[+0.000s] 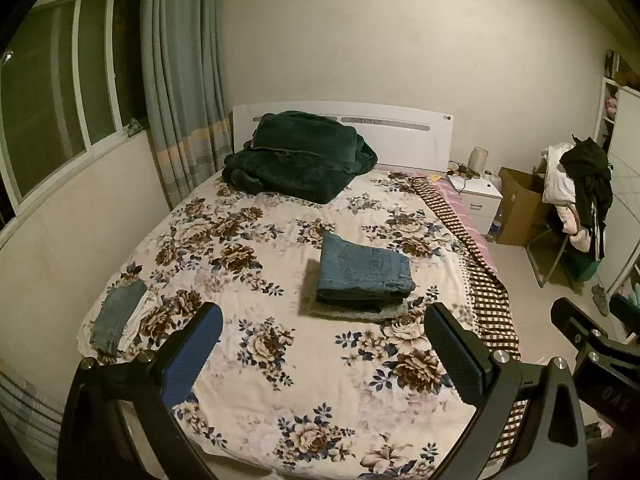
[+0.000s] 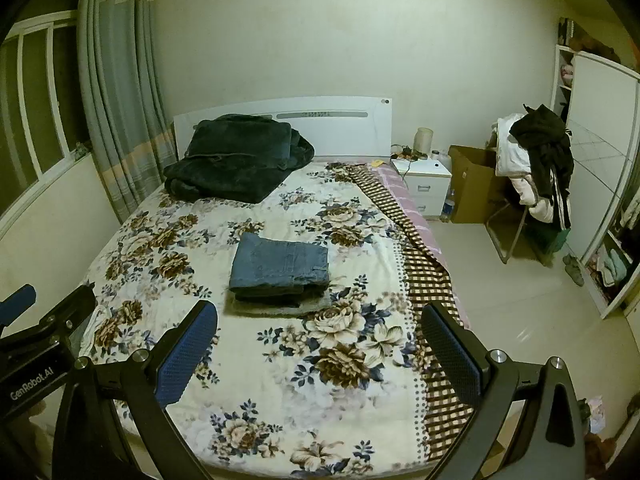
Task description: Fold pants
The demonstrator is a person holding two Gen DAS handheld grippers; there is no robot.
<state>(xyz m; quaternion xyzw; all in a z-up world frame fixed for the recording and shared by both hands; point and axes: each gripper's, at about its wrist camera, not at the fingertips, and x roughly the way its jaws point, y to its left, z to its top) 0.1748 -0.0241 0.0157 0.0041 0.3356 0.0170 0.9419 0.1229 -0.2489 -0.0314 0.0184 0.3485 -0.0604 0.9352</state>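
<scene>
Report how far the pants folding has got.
Done: a stack of folded jeans sits mid-bed on a grey folded garment.
In hand: nothing; the left gripper and right gripper are both open and empty.
Left: a small denim piece at the bed's left edge looks unstacked.

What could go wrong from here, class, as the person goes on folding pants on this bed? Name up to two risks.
1. The folded jeans top a stack over a grey garment; adding another pair carelessly might topple or shift it.
2. The unfolded jeans lie near the bed's edge beside a white garment; the open left gripper might pinch both together or drag them off.
</scene>
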